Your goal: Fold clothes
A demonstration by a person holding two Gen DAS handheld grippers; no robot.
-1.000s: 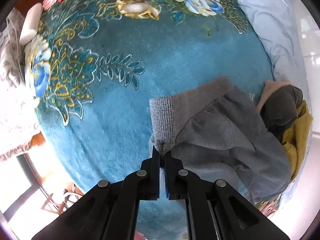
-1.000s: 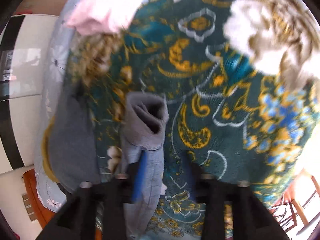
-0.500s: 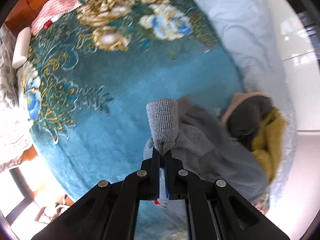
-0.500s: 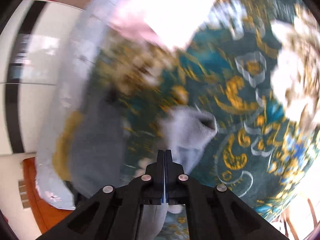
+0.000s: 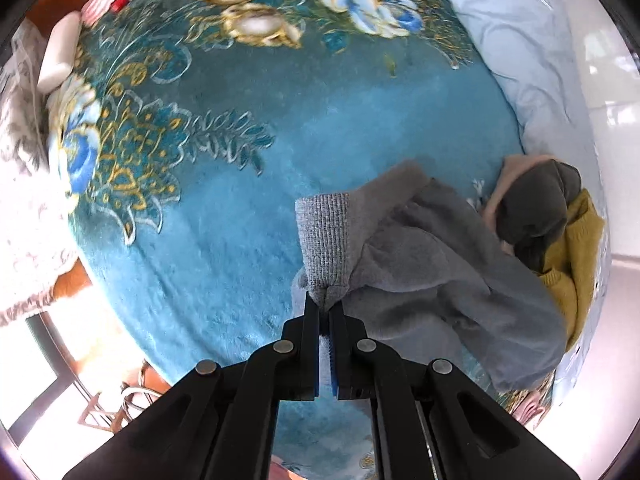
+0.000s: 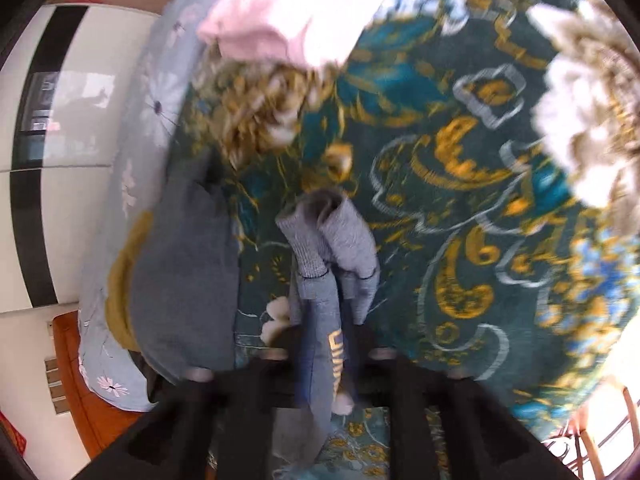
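Underneath, teal floral blanket [image 5: 248,216], pale bedsheet [image 5: 532,60]

The blanket [image 5: 248,208] was teal, patterned with gold scrollwork and blue and white flowers. On it lay a grey sweatshirt [image 5: 440,272] with a ribbed grey cuff [image 5: 324,240] and yellow lettering [image 6: 335,356]. Beside the sweatshirt were mustard-yellow [image 5: 576,256] and dark grey [image 5: 540,208] garments. Beyond the blanket's edge, the sheet [image 5: 520,48] was pale blue.
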